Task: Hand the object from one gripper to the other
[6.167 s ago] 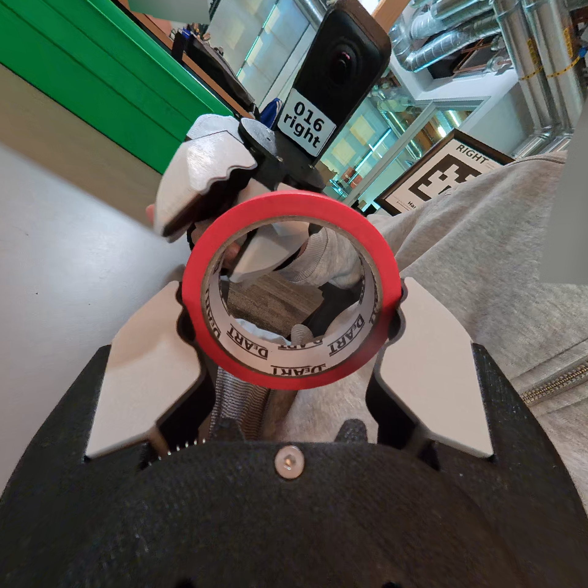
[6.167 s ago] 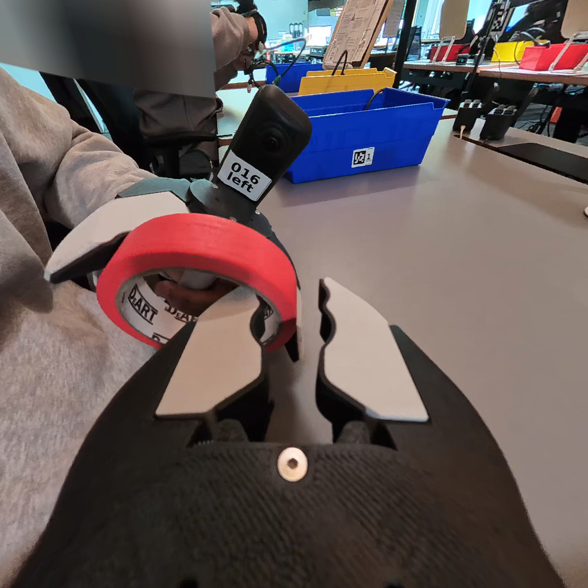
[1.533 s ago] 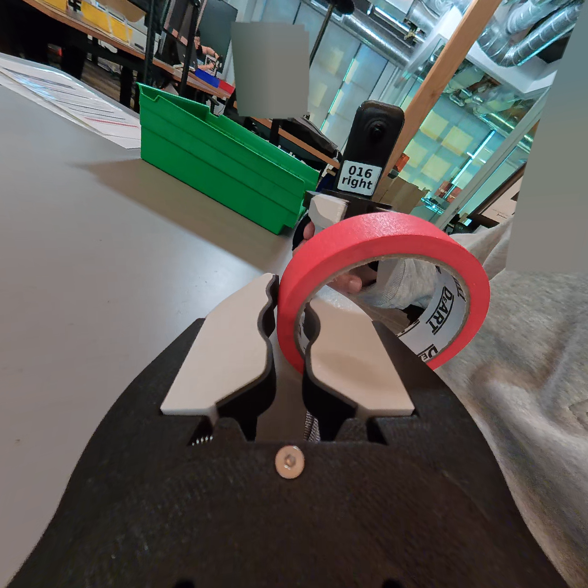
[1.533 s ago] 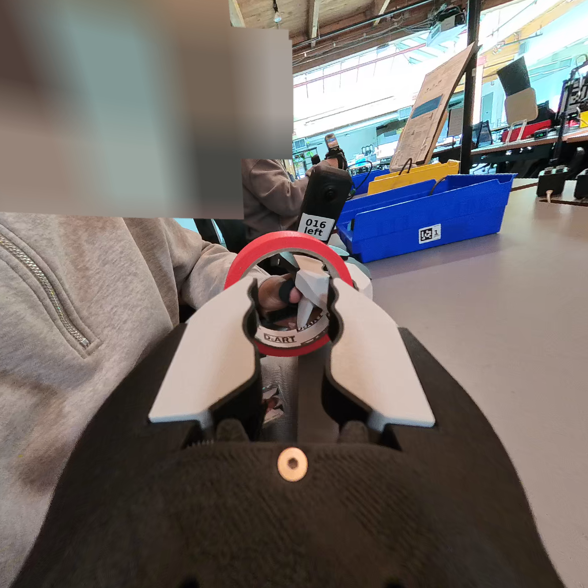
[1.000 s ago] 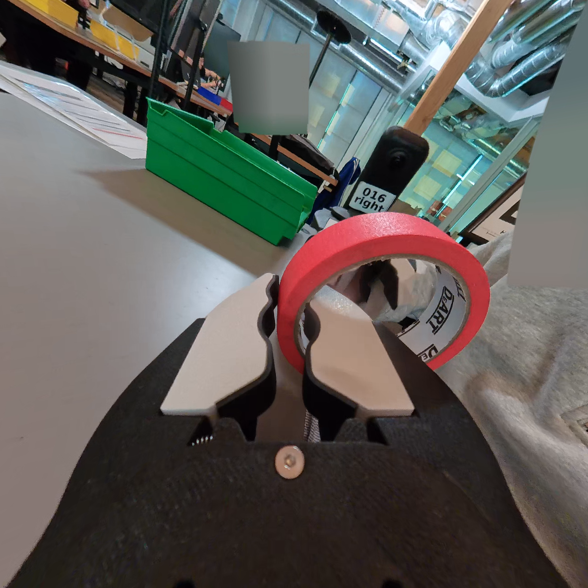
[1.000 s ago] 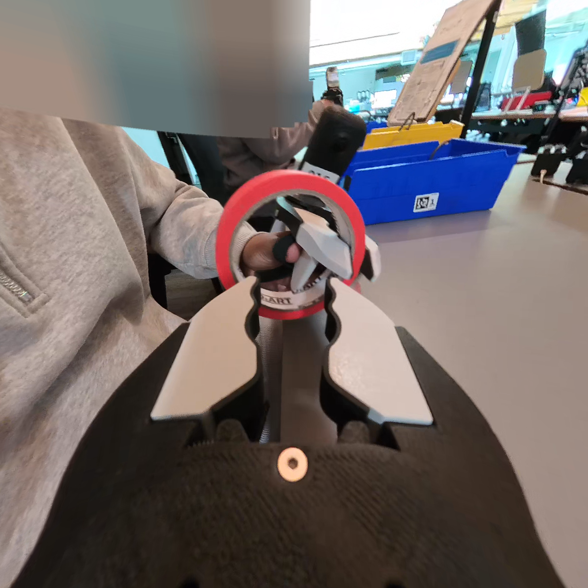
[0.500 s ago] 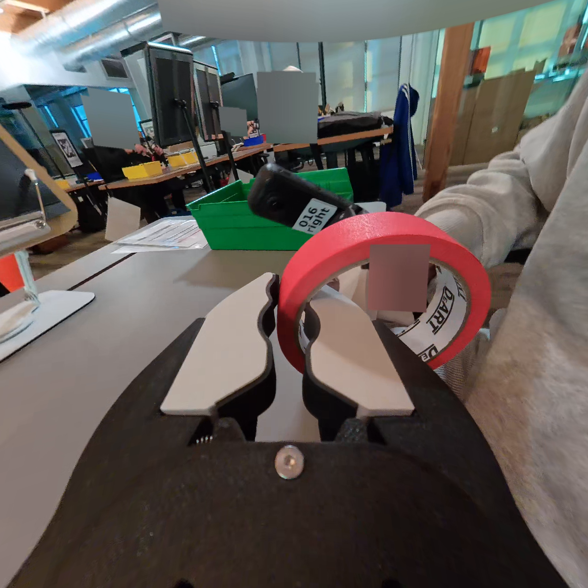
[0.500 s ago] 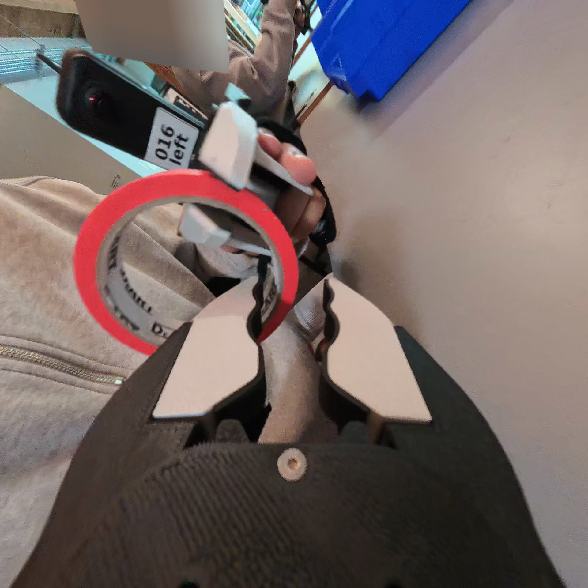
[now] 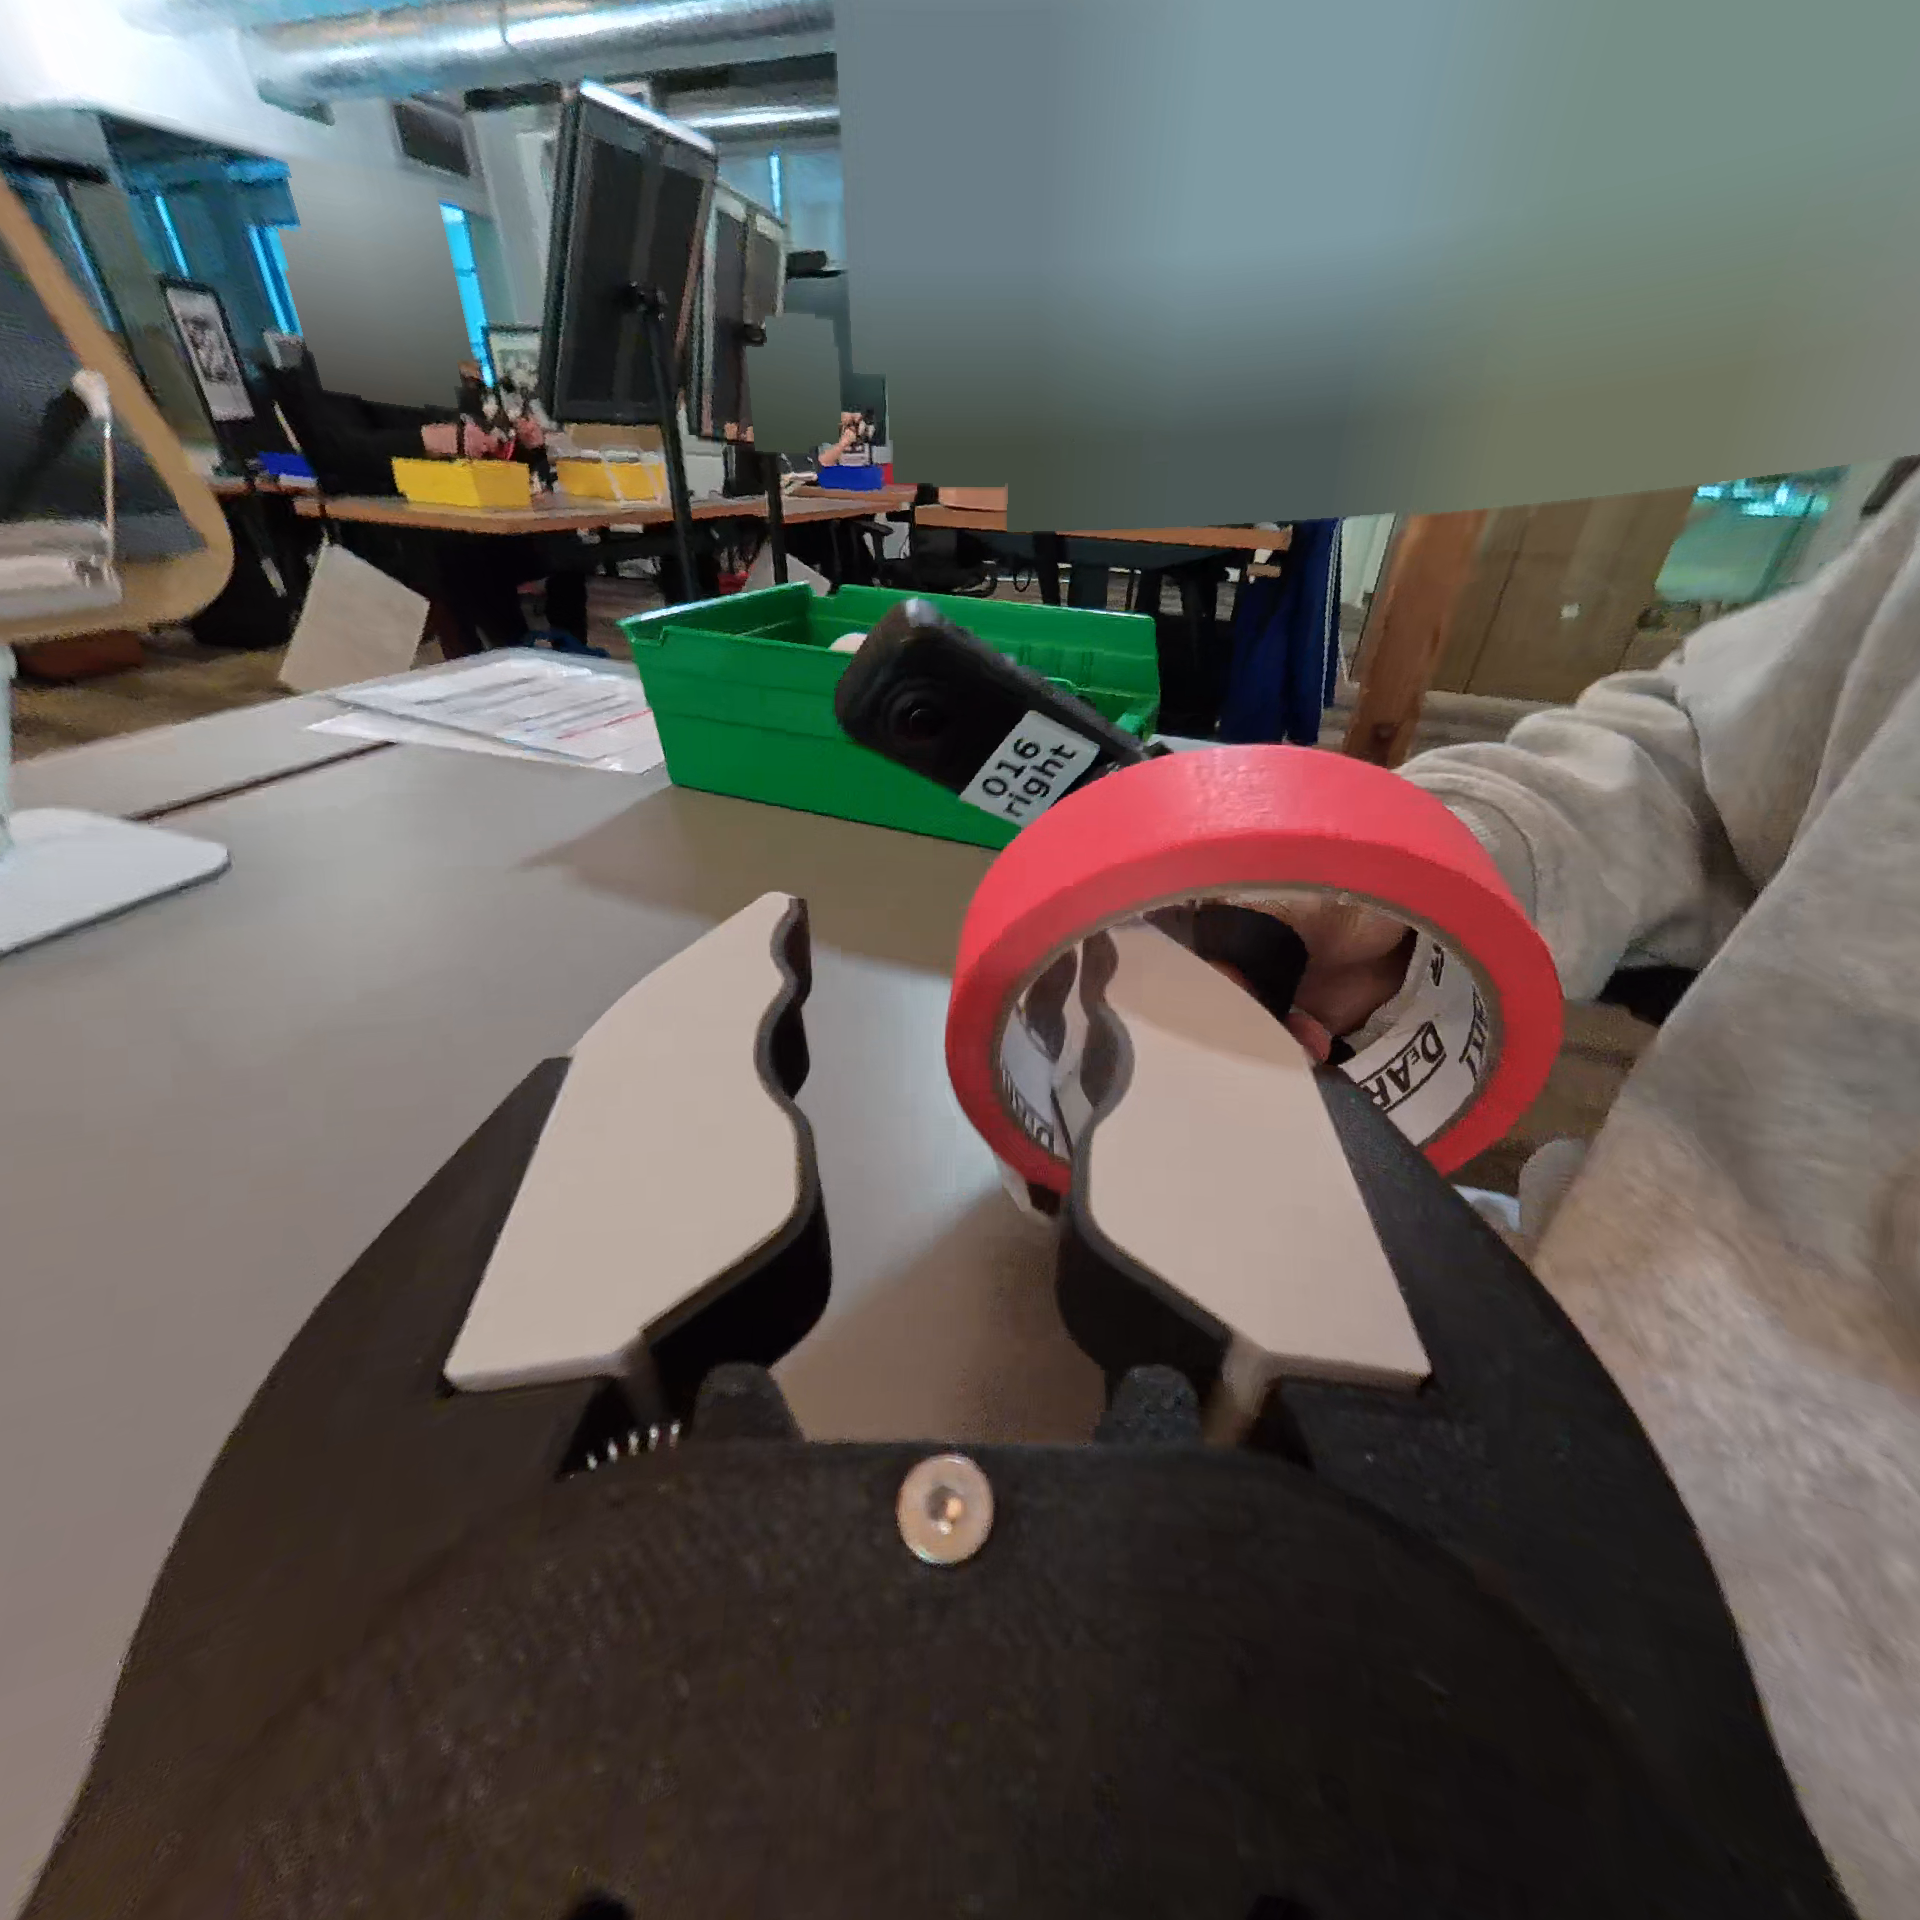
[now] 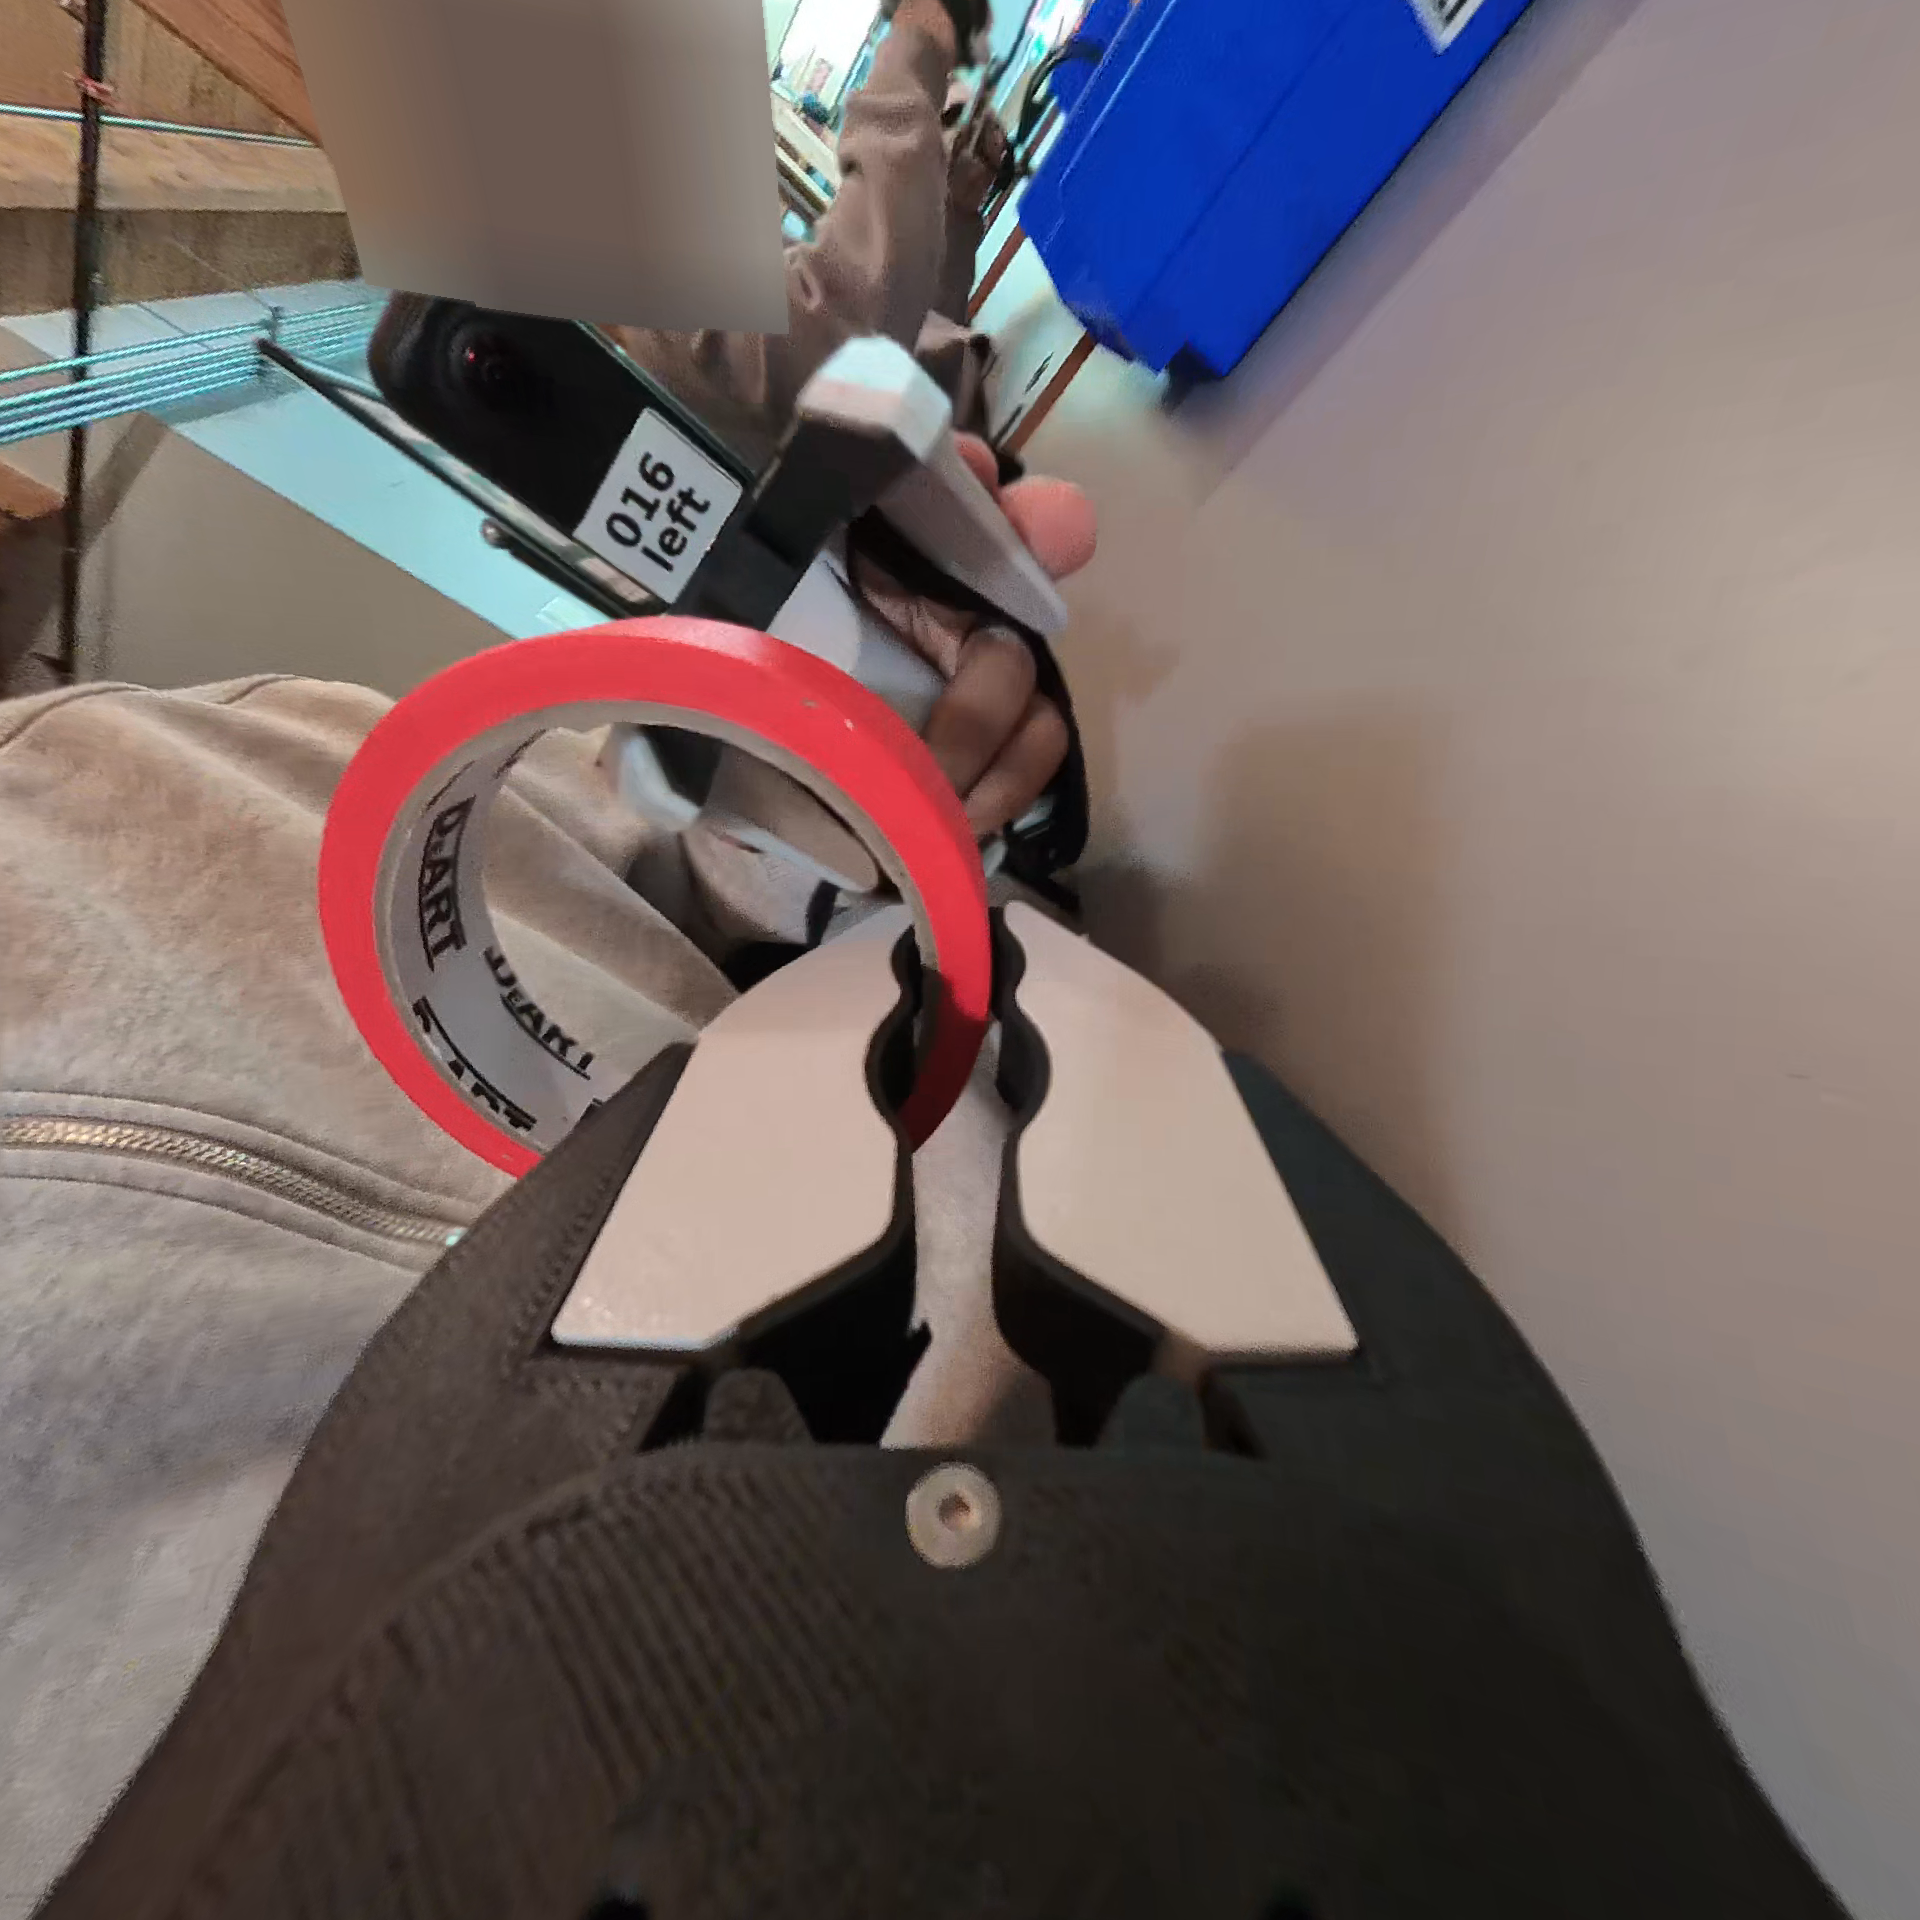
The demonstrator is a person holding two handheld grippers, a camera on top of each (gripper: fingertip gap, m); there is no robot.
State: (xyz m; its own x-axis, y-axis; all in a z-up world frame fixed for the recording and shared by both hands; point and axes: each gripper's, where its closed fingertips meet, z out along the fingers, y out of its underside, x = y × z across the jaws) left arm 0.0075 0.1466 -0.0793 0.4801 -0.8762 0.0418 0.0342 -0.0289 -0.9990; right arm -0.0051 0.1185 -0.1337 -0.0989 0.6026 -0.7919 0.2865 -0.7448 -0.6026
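Observation:
The red tape roll (image 9: 1247,821) hangs in the air over the table edge. My left gripper (image 9: 940,935) is open, with a wide gap; its right finger (image 9: 1226,1143) reaches through the roll's hole and its left finger stands clear of the roll. In the right wrist view my right gripper (image 10: 956,935) is shut on the wall of the red tape roll (image 10: 665,649), one finger inside the ring and one outside. The left gripper (image 10: 758,592) shows behind the roll there, jaws spread. In the left wrist view the roll hides the right gripper's fingers; only its black camera body (image 9: 935,717) shows.
A green bin (image 9: 748,717) and papers (image 9: 499,707) lie on the grey table (image 9: 312,1039). A white stand base (image 9: 83,873) is at the left. A blue bin (image 10: 1247,156) sits farther along the table. The person's grey sweatshirt (image 10: 156,935) is close by. Spacing between my two grippers at the tips: around 6 cm.
My left gripper has opened and let go of the tape roll's wall. My right gripper has shut on the roll's wall. Both grippers have tilted and turned.

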